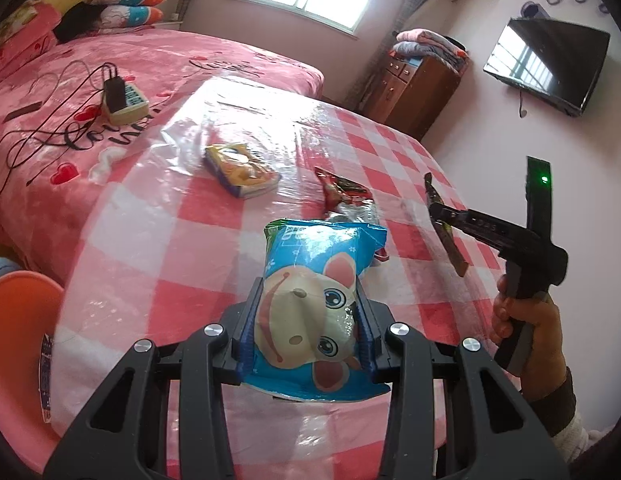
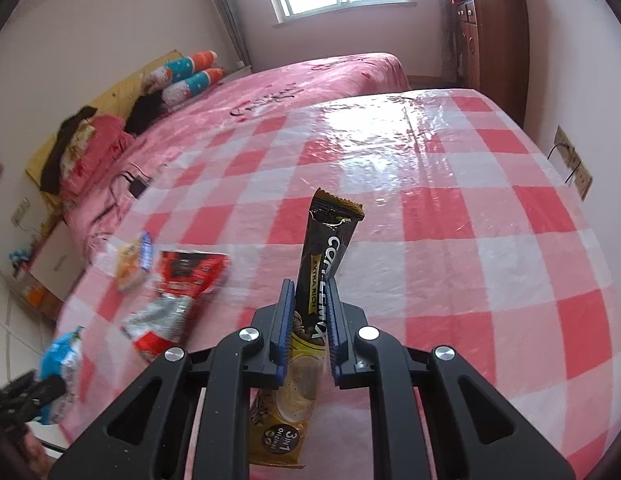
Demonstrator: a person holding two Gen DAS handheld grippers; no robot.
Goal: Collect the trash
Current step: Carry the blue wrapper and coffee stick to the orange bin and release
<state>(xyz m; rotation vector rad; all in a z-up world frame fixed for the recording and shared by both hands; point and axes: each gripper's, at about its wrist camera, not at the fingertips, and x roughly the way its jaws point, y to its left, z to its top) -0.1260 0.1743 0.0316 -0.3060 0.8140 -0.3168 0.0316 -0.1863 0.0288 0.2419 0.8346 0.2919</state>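
Observation:
My left gripper (image 1: 308,294) is shut on a blue snack bag with a cartoon animal (image 1: 310,300), held above the red-and-white checked table (image 1: 158,216). My right gripper (image 2: 308,290) is shut on a black and gold coffee stick packet (image 2: 322,264), held upright over the table; the right gripper also shows in the left wrist view (image 1: 440,216) with the packet (image 1: 446,236). A red and silver wrapper (image 1: 344,194) and a yellow tissue pack (image 1: 240,170) lie on the table. In the right wrist view the wrapper (image 2: 170,300), the pack (image 2: 132,262) and the blue bag (image 2: 60,364) are at left.
A pink bed (image 1: 110,64) with a power strip and cables (image 1: 122,98) lies behind the table. An orange chair (image 1: 18,320) is at left. A wooden cabinet (image 1: 410,88) and a wall TV (image 1: 546,64) are at right.

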